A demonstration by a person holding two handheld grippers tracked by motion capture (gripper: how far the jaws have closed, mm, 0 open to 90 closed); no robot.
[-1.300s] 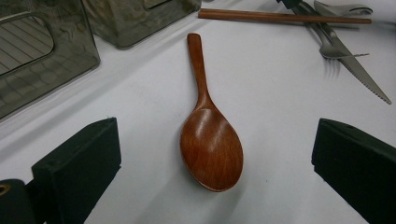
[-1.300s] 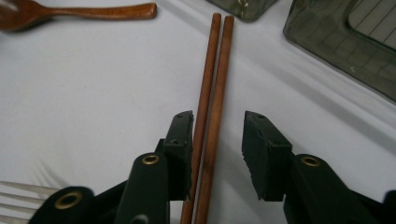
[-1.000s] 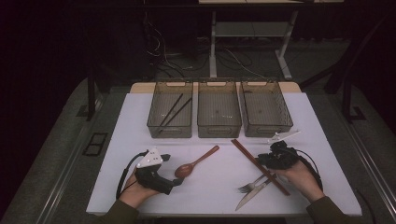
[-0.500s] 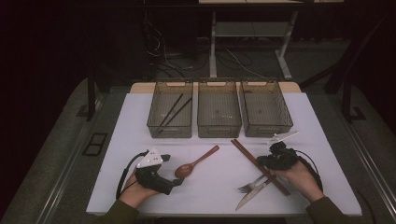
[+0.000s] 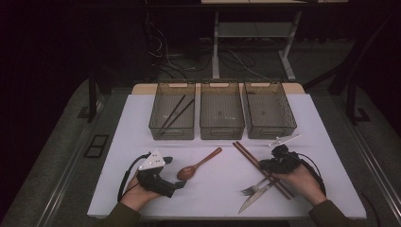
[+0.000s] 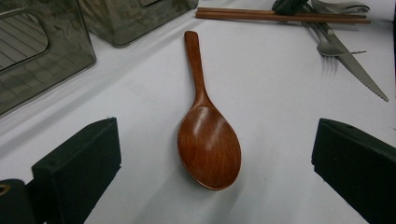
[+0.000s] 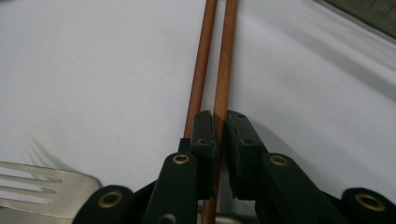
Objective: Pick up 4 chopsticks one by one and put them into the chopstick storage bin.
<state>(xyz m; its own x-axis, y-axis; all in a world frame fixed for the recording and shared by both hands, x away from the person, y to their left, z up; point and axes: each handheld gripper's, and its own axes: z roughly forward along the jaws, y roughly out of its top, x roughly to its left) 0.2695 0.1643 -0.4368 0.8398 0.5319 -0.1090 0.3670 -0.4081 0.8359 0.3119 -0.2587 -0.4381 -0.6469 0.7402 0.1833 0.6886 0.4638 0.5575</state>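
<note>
The right claw (image 7: 219,135) is pinched nearly closed on one of the two reddish-brown wooden chopsticks (image 7: 223,70), which run straight ahead of it along the white counter (image 7: 93,70); a steel fork (image 7: 42,186) lies at its left. The left claw (image 6: 210,172) gapes wide, holding nothing; the brown wooden spoon (image 6: 208,140) lies between its jaws, handle pointing away.

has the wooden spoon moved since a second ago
No. The wooden spoon lies in the same spot, its handle pointing toward the middle bin, bowl beside the left claw.
</note>
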